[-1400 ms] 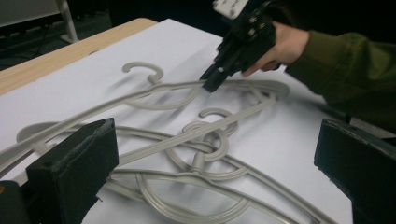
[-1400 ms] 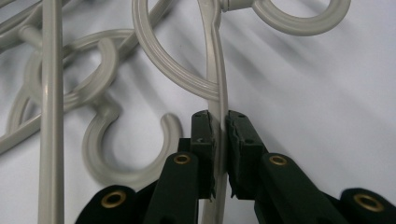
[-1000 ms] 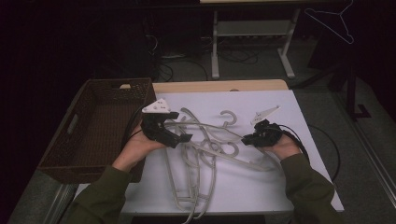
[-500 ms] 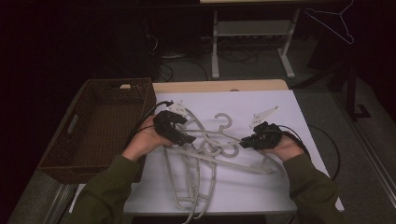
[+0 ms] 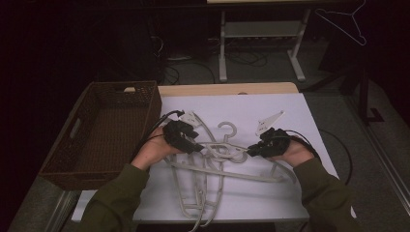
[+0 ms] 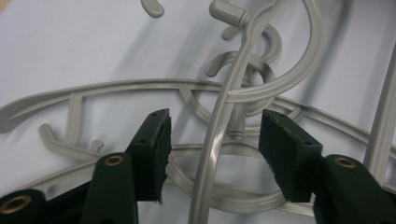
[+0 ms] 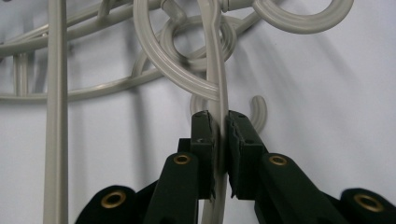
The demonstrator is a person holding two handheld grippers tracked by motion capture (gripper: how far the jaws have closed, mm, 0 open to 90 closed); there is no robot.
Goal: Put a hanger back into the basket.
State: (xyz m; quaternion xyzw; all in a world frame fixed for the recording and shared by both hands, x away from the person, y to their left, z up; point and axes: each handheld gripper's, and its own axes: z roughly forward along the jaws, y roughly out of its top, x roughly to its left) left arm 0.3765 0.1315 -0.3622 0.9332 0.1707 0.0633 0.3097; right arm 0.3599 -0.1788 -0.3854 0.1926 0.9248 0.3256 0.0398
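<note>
Left tool (image 5: 192,144) has turned down onto the hangers (image 5: 212,164) right of the basket (image 5: 104,130), jaws wide astride one arm. Right tool (image 5: 252,151) clamps another arm. Step: untangling. Next: close left, pull apart.

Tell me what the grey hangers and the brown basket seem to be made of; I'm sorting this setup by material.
The hangers look like moulded plastic: pale grey, smooth, slightly glossy, with ribbed channels along the arms. The basket looks like woven wicker or rattan, dark brown and matte; the weave shows on its walls, though synthetic fibre is possible.
</note>
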